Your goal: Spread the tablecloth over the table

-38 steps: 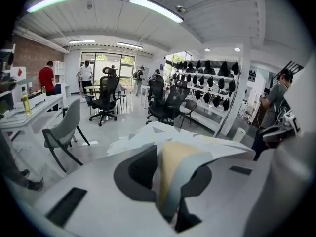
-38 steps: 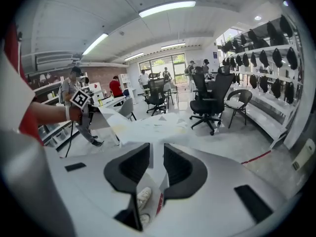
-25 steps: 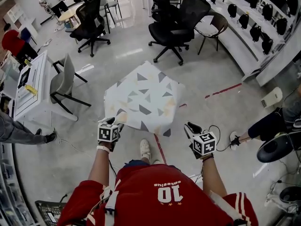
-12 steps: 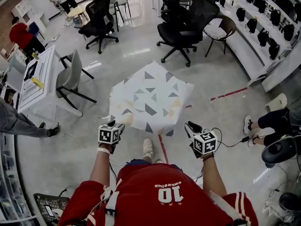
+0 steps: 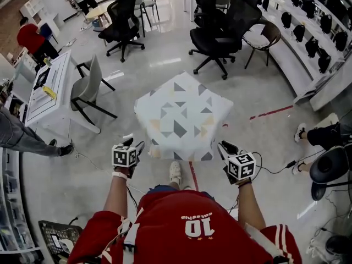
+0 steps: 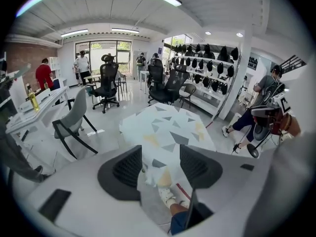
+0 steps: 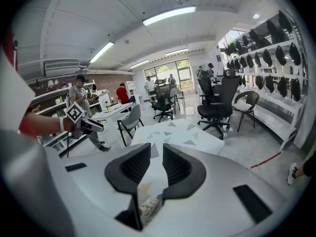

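A white tablecloth [image 5: 181, 117] with grey and yellow triangles lies draped over a small square table, its near edge hanging down toward me. It also shows in the left gripper view [image 6: 165, 130] and the right gripper view [image 7: 182, 132]. My left gripper [image 5: 133, 143] is at the cloth's near left corner, a little apart from it, with its jaws wide open [image 6: 161, 159] and nothing between them. My right gripper [image 5: 226, 146] hovers just off the near right corner, its jaws [image 7: 157, 164] narrowly apart and empty. The table itself is hidden under the cloth.
Black office chairs [image 5: 220, 21] stand beyond the table. A grey chair [image 5: 91, 87] and a white desk [image 5: 49, 92] are at the left. A red floor line [image 5: 269, 111], a cable [image 5: 264, 166] and a seated person's legs [image 5: 324, 133] lie right.
The cloth billowed out wide and uneven in the air, then settled flat and square on the table. Both grippers stayed near its front corners, the left one edging slightly away.
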The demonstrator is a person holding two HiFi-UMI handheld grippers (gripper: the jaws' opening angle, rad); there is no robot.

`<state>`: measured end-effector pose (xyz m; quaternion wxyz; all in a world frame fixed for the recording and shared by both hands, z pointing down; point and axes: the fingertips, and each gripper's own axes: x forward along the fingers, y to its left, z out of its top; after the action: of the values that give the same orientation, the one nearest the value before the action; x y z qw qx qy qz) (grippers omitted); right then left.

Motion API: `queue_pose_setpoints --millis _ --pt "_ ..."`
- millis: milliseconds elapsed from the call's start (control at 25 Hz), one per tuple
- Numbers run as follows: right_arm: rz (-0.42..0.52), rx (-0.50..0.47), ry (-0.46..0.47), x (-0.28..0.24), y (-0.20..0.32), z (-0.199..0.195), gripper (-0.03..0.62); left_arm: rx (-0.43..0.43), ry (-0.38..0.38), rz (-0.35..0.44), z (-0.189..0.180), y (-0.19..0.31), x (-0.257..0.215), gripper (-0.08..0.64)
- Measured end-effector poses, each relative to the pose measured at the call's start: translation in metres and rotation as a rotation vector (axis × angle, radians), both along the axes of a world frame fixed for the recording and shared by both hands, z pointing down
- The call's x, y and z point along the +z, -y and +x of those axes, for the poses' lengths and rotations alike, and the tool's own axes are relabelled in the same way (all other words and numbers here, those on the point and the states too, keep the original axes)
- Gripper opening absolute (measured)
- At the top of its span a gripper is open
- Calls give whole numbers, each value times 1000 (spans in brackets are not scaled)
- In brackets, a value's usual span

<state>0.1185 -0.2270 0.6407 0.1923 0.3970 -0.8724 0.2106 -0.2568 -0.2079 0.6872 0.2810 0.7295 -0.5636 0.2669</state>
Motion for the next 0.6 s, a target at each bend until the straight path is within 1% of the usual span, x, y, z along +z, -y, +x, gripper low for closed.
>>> queue_pose_setpoints --millis 240,400,600 --pt "23 -8 14 -9 -5 -3 86 -5 -31 72 12 3 -27 245" --pt "58 5 17 -22 -3 2 86 7 -50 129 24 7 -49 245" --pt "109 29 23 -46 3 11 86 28 -95 211 44 17 -87 245"
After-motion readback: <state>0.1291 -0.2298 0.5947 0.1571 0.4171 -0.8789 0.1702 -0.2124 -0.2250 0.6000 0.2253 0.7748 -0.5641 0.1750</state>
